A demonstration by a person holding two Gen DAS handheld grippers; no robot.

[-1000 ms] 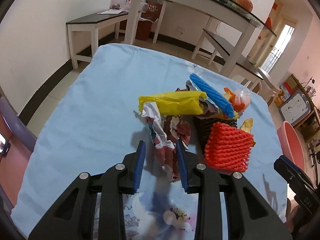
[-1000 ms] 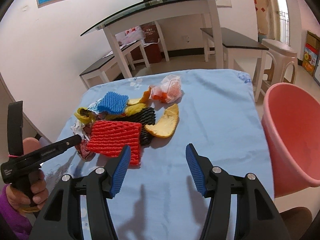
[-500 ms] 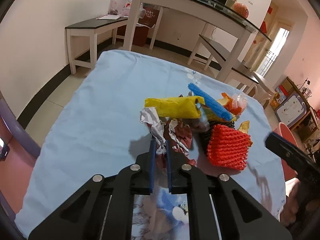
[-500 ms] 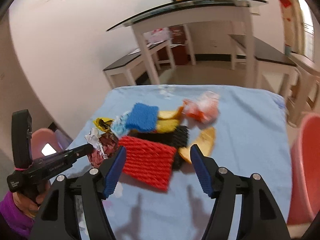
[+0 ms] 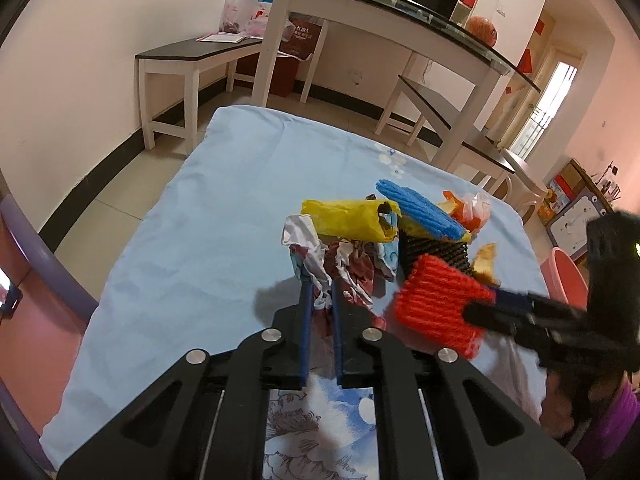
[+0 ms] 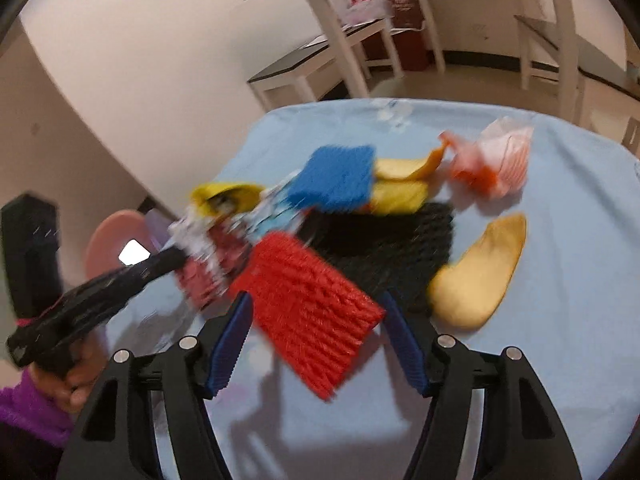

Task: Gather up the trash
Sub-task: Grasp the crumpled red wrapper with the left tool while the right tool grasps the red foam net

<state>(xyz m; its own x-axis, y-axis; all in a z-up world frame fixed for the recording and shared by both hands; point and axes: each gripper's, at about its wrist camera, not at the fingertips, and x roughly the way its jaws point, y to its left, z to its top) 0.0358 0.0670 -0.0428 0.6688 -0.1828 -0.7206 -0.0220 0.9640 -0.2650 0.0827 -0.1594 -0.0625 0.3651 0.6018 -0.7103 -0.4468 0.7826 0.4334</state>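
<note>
A pile of trash lies on the blue tablecloth (image 5: 208, 216). My left gripper (image 5: 319, 288) is shut on a crumpled red-and-white wrapper (image 5: 344, 268), also seen in the right wrist view (image 6: 212, 260). My right gripper (image 6: 316, 308) is open, its fingers either side of a red foam net (image 6: 312, 308), which also shows in the left wrist view (image 5: 436, 304). Behind lie a black net (image 6: 384, 240), a blue foam net (image 6: 332, 178), a yellow bag (image 5: 348, 220) and a fruit peel (image 6: 480, 276).
A clear bag with orange scraps (image 6: 492, 160) lies at the pile's far side. A pink basin (image 5: 564, 276) stands beside the table on the right. White benches (image 5: 192, 56) and a glass-topped table (image 5: 380, 4) stand beyond.
My left gripper closed on the crumpled wrapper. My right gripper moved left and forward until its open fingers came around the red foam net.
</note>
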